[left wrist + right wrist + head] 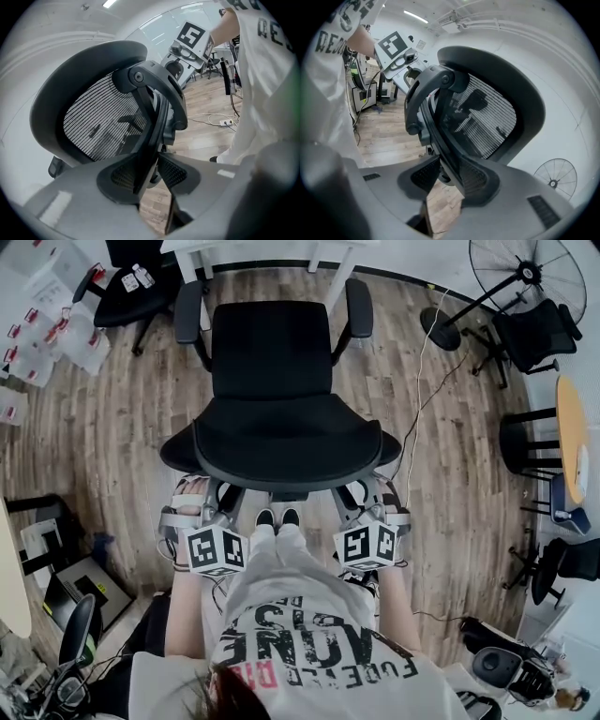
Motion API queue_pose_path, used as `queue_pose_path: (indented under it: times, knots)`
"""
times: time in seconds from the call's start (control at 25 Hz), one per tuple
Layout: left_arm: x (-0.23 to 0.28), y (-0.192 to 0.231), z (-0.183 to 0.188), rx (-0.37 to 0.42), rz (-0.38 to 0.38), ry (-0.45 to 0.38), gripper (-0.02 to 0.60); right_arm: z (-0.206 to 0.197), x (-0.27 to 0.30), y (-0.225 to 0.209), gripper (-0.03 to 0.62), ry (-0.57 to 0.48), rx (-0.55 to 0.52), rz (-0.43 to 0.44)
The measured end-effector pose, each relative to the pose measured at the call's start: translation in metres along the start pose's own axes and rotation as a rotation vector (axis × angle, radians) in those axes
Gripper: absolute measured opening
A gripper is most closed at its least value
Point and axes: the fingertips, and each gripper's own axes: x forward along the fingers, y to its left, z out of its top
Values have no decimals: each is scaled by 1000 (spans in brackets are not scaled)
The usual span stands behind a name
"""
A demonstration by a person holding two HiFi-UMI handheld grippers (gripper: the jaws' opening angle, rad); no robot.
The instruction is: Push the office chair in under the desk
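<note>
Black office chair (272, 352), backrest struts pinched in closed left hand-held gripper (151, 171) and right hand-held gripper (449, 174).

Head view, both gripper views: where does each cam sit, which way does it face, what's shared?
Head view: on the person's head, looking steeply down onto the office chair; shows shirt, arms, shoes, left gripper, right gripper.
Left gripper view: on the left gripper, looking along jaws shut on the backrest edge; shows shirt, right gripper's cube.
Right gripper view: on the right gripper, jaws on the backrest's other side; shows shirt, left gripper's cube.
Shared: the backrest in all three; each gripper view sees the other gripper.
</note>
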Motion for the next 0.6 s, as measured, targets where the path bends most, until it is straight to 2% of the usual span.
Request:
queue_pose_path:
  times: [0.6]
  knots:
    - [20,27,-3,-16,10,7,146,7,25,-25,130,-11,47,27]
